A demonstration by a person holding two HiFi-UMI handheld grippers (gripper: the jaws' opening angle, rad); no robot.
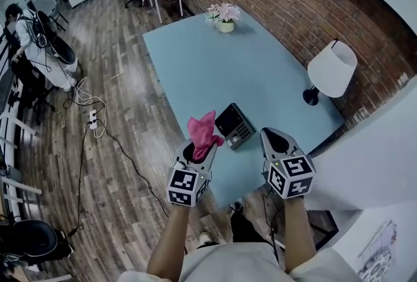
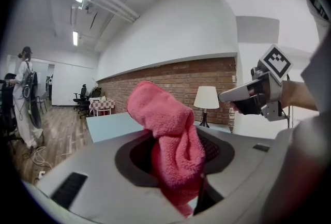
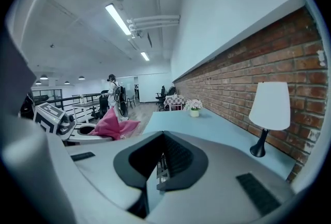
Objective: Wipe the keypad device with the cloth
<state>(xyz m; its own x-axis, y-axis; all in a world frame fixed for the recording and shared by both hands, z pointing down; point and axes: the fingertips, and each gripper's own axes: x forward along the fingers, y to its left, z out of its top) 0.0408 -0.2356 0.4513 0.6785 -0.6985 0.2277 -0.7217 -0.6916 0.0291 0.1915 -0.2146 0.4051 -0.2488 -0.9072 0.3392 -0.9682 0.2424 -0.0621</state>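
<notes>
One long pale-blue tabletop (image 1: pixel 215 72), set along a brick wall (image 1: pixel 287 7), with a white-shaded lamp (image 1: pixel 331 69) at its right edge and a small flower pot (image 1: pixel 224 17) at the far end. Seen from above, both forearms stretched out over the near edge.

Left hand-held gripper (image 1: pixel 197 152): jaws clamped on a pink cloth (image 1: pixel 203 133), gripped at its lower part, the rest standing up past the jaw tips in a loose bunched fold. Right hand-held gripper (image 1: pixel 275 142): jaws brought together with only a sliver between the pads, nothing held.

Keypad device (image 1: pixel 235 126) flat on the tabletop close to the near edge, between the two hand-held grippers and just ahead of their tips. From the left hand-held gripper, just to the right and slightly forward, with the cloth's free end just beside the device's left side; touching or not, impossible to tell. From the right hand-held gripper, to the left and forward, a little farther off. Left one the nearer, judging from the head view.

Device itself: small dark rectangular slab, turned at a slant to the tabletop's edges, long axis running from far-left to near-right. Dark glossy screen on the far-left half, grid of pale keys on the near-right half. Likely call for the next move: a short sweep of the cloth rightward along that slanted axis.
</notes>
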